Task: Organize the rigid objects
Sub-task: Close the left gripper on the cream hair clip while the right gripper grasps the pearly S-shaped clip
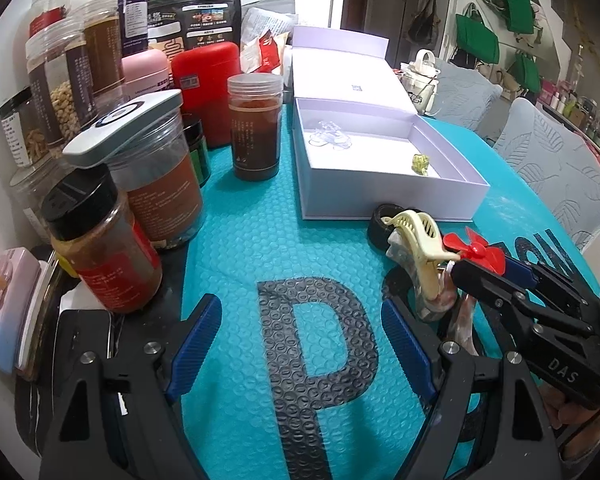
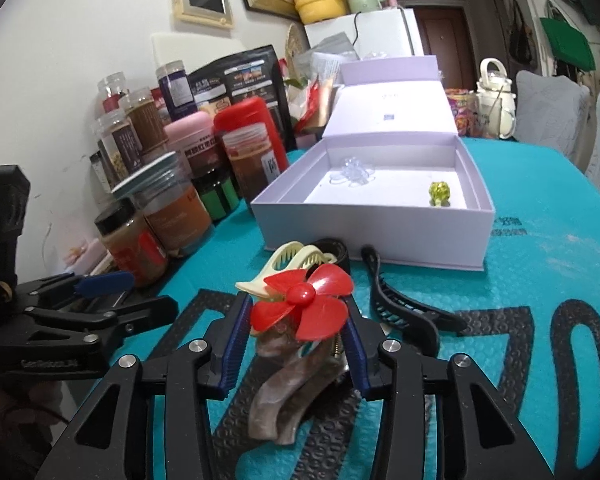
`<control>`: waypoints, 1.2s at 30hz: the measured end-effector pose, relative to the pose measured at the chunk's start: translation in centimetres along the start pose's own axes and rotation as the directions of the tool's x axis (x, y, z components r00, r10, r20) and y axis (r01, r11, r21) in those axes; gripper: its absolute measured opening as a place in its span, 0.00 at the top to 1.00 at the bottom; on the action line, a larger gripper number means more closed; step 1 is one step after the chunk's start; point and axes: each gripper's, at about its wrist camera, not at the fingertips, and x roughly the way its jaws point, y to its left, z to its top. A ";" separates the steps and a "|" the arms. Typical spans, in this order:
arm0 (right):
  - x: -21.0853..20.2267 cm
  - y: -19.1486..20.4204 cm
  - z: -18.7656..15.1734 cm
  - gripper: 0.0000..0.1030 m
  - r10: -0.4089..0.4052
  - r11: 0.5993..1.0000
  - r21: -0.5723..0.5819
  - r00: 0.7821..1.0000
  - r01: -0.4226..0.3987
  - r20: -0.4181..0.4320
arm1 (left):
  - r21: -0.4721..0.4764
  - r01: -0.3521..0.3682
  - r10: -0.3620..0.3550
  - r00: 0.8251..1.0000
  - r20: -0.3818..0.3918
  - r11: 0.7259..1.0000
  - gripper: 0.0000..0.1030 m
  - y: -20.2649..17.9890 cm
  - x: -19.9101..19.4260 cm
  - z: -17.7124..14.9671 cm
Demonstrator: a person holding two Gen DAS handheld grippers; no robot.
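Note:
A red plastic propeller [image 2: 305, 304] sits between the blue pads of my right gripper [image 2: 298, 320], whose jaws close on its blades; it also shows in the left wrist view [image 1: 478, 254]. Under it lie a cream hair claw [image 2: 288, 266] and a brown marbled hair claw [image 2: 288, 396]. A black hair clip [image 2: 396, 304] lies to the right. The open lilac box [image 2: 380, 236] holds a clear clip [image 2: 352, 174] and a green trinket [image 2: 439, 193]. My left gripper [image 1: 300, 344] is open and empty over the teal mat [image 1: 260, 248].
Jars and spice bottles [image 1: 108, 248] crowd the left side, with a red canister [image 1: 210, 88] and black pouch [image 1: 196, 24] behind. A black ring [image 1: 382, 222] lies before the box. Chairs [image 1: 560, 168] stand at the right.

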 end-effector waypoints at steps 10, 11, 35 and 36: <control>-2.1 -2.1 -0.4 0.62 -0.010 0.998 0.055 0.999 0.008 0.044 | 0.035 0.035 -0.035 0.999 -0.012 0.999 0.20 -2.0 0.8 1.4; -2.3 -2.4 -0.4 0.62 -0.010 0.998 0.062 0.999 0.007 0.039 | 0.038 0.042 -0.042 0.999 -0.013 0.998 0.20 -2.3 0.9 1.5; -2.5 -4.2 -1.0 0.54 -0.022 0.995 0.095 0.999 0.025 -0.036 | 0.041 0.175 -0.171 0.982 -0.081 0.984 0.78 -5.1 7.4 4.3; -2.5 -4.2 -1.0 0.54 -0.024 0.995 0.094 0.999 0.027 -0.036 | 0.056 0.173 -0.169 0.982 -0.080 0.983 0.79 -5.3 7.3 4.3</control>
